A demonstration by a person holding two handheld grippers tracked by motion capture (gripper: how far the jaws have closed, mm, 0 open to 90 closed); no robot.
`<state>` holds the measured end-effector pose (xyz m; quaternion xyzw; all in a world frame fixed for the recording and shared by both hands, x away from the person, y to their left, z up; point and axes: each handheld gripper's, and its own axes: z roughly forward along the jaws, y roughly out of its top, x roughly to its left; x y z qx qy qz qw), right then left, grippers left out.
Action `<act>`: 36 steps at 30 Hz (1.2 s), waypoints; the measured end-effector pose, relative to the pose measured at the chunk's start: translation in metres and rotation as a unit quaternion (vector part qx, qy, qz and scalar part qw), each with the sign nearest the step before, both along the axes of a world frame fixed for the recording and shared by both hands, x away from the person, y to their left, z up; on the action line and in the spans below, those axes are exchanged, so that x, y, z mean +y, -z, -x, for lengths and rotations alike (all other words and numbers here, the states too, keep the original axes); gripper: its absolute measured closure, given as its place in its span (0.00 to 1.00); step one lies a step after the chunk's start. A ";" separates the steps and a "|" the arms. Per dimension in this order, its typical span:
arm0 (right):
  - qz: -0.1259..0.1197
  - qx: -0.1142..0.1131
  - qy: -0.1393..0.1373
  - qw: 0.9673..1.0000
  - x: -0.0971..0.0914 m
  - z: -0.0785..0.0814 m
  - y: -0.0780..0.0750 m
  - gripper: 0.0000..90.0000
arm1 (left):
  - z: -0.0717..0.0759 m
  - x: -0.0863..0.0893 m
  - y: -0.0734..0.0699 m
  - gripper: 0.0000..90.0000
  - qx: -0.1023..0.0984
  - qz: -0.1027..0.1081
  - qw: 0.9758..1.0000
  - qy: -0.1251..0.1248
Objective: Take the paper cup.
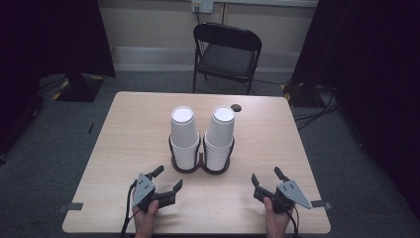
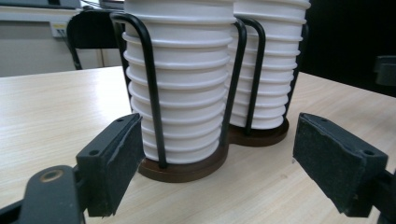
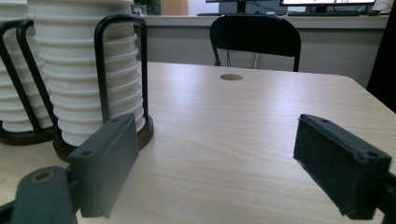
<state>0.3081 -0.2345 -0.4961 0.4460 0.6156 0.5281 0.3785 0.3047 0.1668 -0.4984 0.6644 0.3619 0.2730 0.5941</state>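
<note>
Reaching ahead with both pairs of fingers spread empty, the left gripper or right gripper may nudge the wire holder, toppling the cup stacks.

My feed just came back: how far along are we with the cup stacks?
Nothing looks done yet: both stacks of white cups, left stack and right stack, sit full in the black holder. Nothing is in hand; the left gripper and right gripper are open, short of the cups. Reaching, gripping and lifting a cup all remain.
</note>
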 end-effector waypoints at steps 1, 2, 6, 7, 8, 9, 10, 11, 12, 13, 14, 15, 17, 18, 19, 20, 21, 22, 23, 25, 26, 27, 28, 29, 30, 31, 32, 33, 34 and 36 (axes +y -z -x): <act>0.007 0.007 -0.002 1.000 0.002 -0.001 0.000 0.18 | 0.000 0.000 0.000 0.18 0.000 0.002 1.000 0.001; 0.016 0.012 -0.001 1.000 0.003 -0.002 -0.001 0.18 | 0.000 0.001 0.000 0.18 -0.001 0.001 1.000 0.000; 0.012 0.020 -0.004 1.000 0.003 -0.002 -0.001 0.20 | 0.000 0.001 0.000 0.18 -0.003 0.000 1.000 -0.002; 0.010 0.020 -0.004 1.000 0.003 -0.002 -0.001 0.20 | 0.000 0.001 0.000 0.18 -0.002 0.000 1.000 -0.003; 0.009 0.022 -0.005 1.000 0.002 -0.002 -0.001 0.20 | 0.000 0.001 0.000 0.18 -0.001 0.003 1.000 -0.004; 0.009 0.026 -0.009 1.000 0.003 -0.003 -0.001 0.20 | 0.000 0.001 0.000 0.18 -0.001 0.003 1.000 -0.004; 0.010 0.030 -0.013 0.999 0.003 -0.003 -0.001 0.20 | 0.000 0.001 0.000 0.18 -0.002 0.000 1.000 -0.004; 0.012 0.034 -0.013 0.999 0.004 -0.004 -0.002 0.20 | 0.000 0.001 0.000 0.18 -0.003 -0.001 1.000 -0.004; 0.013 0.038 -0.014 0.999 0.005 -0.005 -0.002 0.21 | 0.000 0.001 0.000 0.18 -0.002 0.000 1.000 -0.004; 0.015 0.043 -0.013 0.999 0.006 -0.005 -0.002 0.21 | 0.000 0.001 0.000 0.18 -0.002 -0.001 1.000 -0.004; 0.016 0.044 -0.010 0.999 0.006 -0.005 -0.002 0.21 | 0.000 0.001 0.000 0.18 -0.002 0.001 1.000 -0.007; 0.016 0.044 -0.010 0.999 0.006 -0.005 -0.003 0.21 | 0.000 0.001 0.000 0.18 -0.002 0.001 1.000 -0.008; 0.006 0.043 -0.020 0.999 0.006 -0.005 -0.004 0.22 | 0.001 0.001 0.000 0.18 -0.004 0.002 1.000 -0.006; 0.002 0.040 -0.021 0.999 0.007 -0.004 -0.005 0.22 | 0.001 0.001 0.000 0.18 -0.004 0.004 1.000 -0.009; -0.001 0.040 -0.025 0.999 0.007 -0.003 -0.006 0.23 | 0.001 0.001 0.000 0.18 -0.006 0.005 1.000 -0.011; -0.003 0.038 -0.028 0.999 0.008 -0.003 -0.007 0.24 | 0.002 0.001 0.000 0.18 -0.008 0.007 1.000 -0.014; -0.005 0.038 -0.029 0.999 0.009 -0.002 -0.009 0.24 | 0.002 0.002 0.001 0.18 -0.007 0.010 1.000 -0.014; -0.007 0.037 -0.036 0.999 0.010 -0.002 -0.011 0.25 | 0.001 0.002 0.001 0.18 -0.007 0.009 1.000 -0.012; -0.009 0.035 -0.038 0.999 0.012 -0.001 -0.013 0.26 | 0.001 0.002 0.000 0.18 -0.007 0.008 1.000 -0.010; -0.012 0.031 -0.044 0.998 0.014 0.000 -0.017 0.27 | 0.001 0.002 0.000 0.18 -0.007 0.007 1.000 -0.003; -0.012 0.030 -0.048 0.998 0.015 0.000 -0.019 0.27 | 0.001 0.001 0.000 0.18 -0.008 0.006 1.000 -0.003; -0.014 0.032 -0.053 0.998 0.017 -0.001 -0.020 0.27 | 0.001 0.002 0.000 0.18 -0.009 0.004 1.000 -0.002; -0.016 0.032 -0.057 0.998 0.018 -0.002 -0.021 0.27 | 0.001 0.002 0.000 0.18 -0.009 0.006 1.000 -0.002; -0.019 0.032 -0.063 0.997 0.020 -0.003 -0.022 0.28 | 0.001 0.002 0.000 0.18 -0.009 0.007 1.000 -0.003; -0.019 0.033 -0.066 0.997 0.020 -0.003 -0.023 0.28 | 0.001 0.002 0.000 0.18 -0.009 0.007 1.000 -0.003; -0.025 0.033 -0.072 0.997 0.022 -0.004 -0.025 0.28 | 0.001 0.002 0.000 0.18 -0.009 0.006 1.000 -0.002; -0.027 0.032 -0.074 0.996 0.023 -0.004 -0.026 0.28 | 0.001 0.002 0.000 0.18 -0.010 0.006 1.000 -0.001; -0.027 0.033 -0.078 0.996 0.024 -0.005 -0.027 0.28 | 0.002 0.001 0.000 0.18 -0.010 0.005 1.000 -0.003; -0.027 0.029 -0.082 0.996 0.026 -0.005 -0.028 0.29 | 0.002 0.001 0.000 0.18 -0.010 0.004 1.000 -0.002; -0.028 0.026 -0.091 0.995 0.028 -0.005 -0.032 0.29 | 0.002 0.001 0.000 0.18 -0.010 0.004 1.000 -0.002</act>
